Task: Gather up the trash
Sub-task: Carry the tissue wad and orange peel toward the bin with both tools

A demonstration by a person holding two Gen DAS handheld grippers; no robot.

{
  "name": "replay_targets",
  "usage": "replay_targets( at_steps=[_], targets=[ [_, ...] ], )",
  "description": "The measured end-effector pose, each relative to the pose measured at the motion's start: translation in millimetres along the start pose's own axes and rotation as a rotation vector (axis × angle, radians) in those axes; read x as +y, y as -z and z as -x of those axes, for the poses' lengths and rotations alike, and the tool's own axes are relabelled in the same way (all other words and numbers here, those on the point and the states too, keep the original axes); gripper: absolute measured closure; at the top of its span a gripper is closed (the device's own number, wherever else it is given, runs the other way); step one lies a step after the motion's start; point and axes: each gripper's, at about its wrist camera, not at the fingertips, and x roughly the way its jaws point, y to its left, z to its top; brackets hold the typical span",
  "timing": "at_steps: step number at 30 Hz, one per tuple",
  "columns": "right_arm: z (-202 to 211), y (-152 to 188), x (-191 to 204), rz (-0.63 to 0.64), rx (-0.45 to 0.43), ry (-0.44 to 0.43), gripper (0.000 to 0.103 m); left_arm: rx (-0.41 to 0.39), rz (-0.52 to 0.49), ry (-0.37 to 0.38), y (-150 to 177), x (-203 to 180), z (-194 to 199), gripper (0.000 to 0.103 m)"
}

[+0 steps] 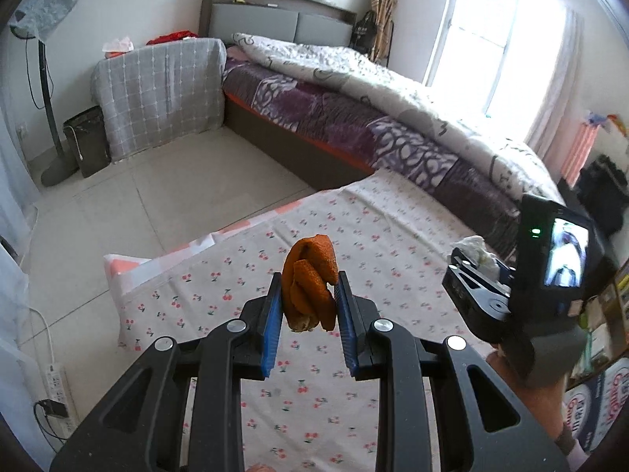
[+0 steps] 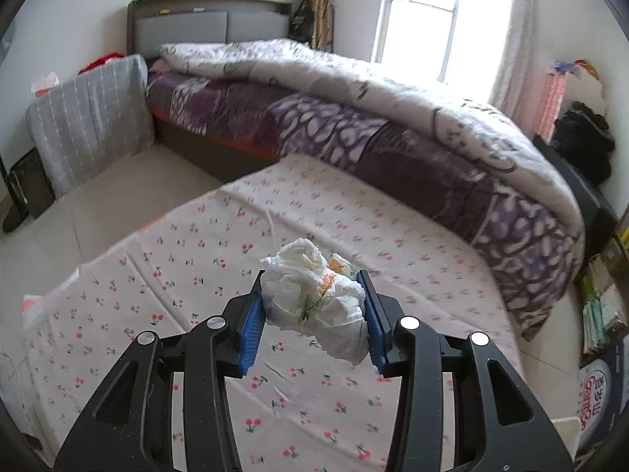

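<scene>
In the left wrist view, our left tool (image 1: 309,295) is closed on a piece of orange peel (image 1: 310,285). The peel stands between the two blue pads (image 1: 272,326), in the centre of the frame, and it is lifted clear above the cloth with small cherries (image 1: 243,275) that covers the bench. At the right edge of the same frame we see our right tool (image 1: 477,263) from the side, with a bit of white paper at its tip and a small lit screen on its body.

In the right wrist view, the right tool (image 2: 312,306) grips a crumpled white tissue (image 2: 314,299) with some orange and green print on it. The tissue fills the gap between the blue pads (image 2: 249,334), a little below the centre of the frame, and both pads press on it. It also hangs free above the cherry cloth (image 2: 196,244); we see no contact with the cloth.

Behind the bench, in the upper half of both frames, there is a bed (image 1: 354,126) with a purple patterned sheet and a light quilt (image 2: 354,74) pushed toward the window (image 1: 483,39). At the left of the left wrist view, a dark trash bin (image 1: 87,139) stands on the tiled floor (image 1: 157,196), just beside a piece of furniture under a grey checked cover (image 1: 157,94). Near it, at the far left, stands the pole of a fan (image 1: 49,90). Both pieces of trash are well apart from the bin.
</scene>
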Motion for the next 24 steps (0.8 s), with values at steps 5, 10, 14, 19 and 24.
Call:
replay_targets(
  at_steps=[5, 10, 14, 19, 24],
  targets=[
    [42, -2, -21, -0.074, -0.026, 0.02, 0.061, -0.007, 0.02, 0.039, -2, -10, 11, 0.077],
    [74, 8, -40, -0.096, -0.059, 0.051, 0.061, -0.006, 0.003, 0.073, 3, -26, 19, 0.077],
    [91, 21, -61, -0.132, -0.067, 0.075, 0.061, -0.02, -0.022, 0.097, 9, -41, 26, 0.077],
    [103, 44, -91, -0.153, -0.065, 0.123, 0.061, -0.029, -0.063, 0.115, 17, -59, 32, 0.077],
    [111, 69, -123, -0.191, -0.041, 0.159, 0.061, -0.025, -0.106, 0.13, 27, -79, 32, 0.077]
  ],
)
